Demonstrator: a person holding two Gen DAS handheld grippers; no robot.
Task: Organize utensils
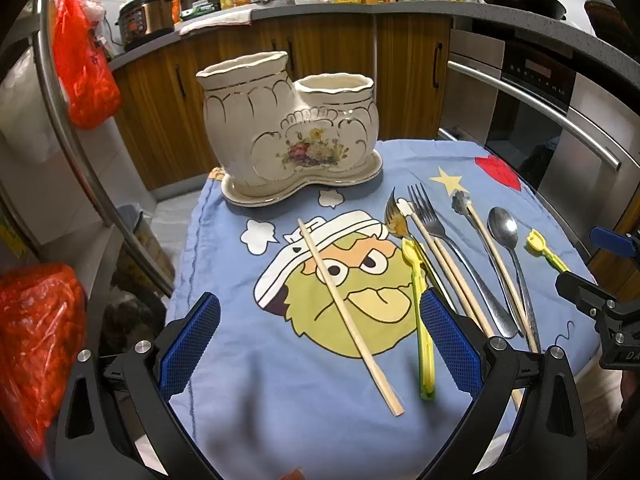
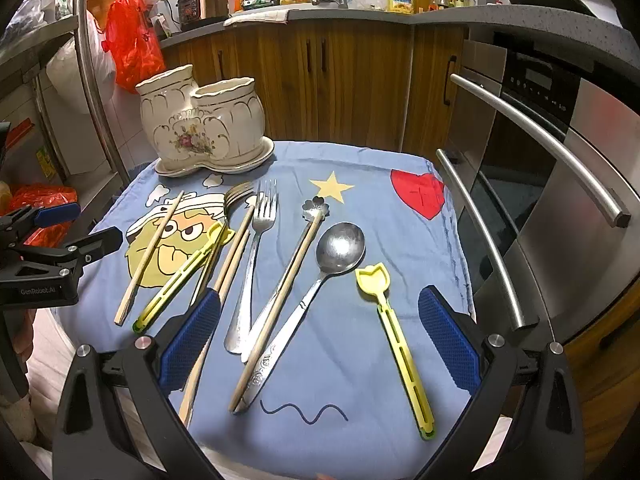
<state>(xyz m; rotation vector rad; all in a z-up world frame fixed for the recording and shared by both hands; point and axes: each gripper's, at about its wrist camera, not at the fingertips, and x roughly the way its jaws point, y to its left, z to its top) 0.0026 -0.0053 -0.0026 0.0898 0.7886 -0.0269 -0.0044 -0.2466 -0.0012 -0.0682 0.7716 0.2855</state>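
Glossy scalloped cream ceramic double-pot holder (image 1: 288, 128) stands near steel spoon (image 2: 336, 252); left gripper (image 1: 320, 344) and right gripper (image 2: 320, 336) fingers spread, empty.

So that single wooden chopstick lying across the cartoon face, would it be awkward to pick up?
Probably a little. The chopstick is thin and lies flat on the soft blue cloth, so the pads must close low and may pinch fabric. It looks light and stiff, so it should not bend. Gripped near one end, it might swivel between the pads of the open left hand-held gripper.

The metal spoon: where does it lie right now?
The metal spoon lies on the cloth's right side, between the flower-tipped wooden stick and the yellow tulip-tipped utensil.
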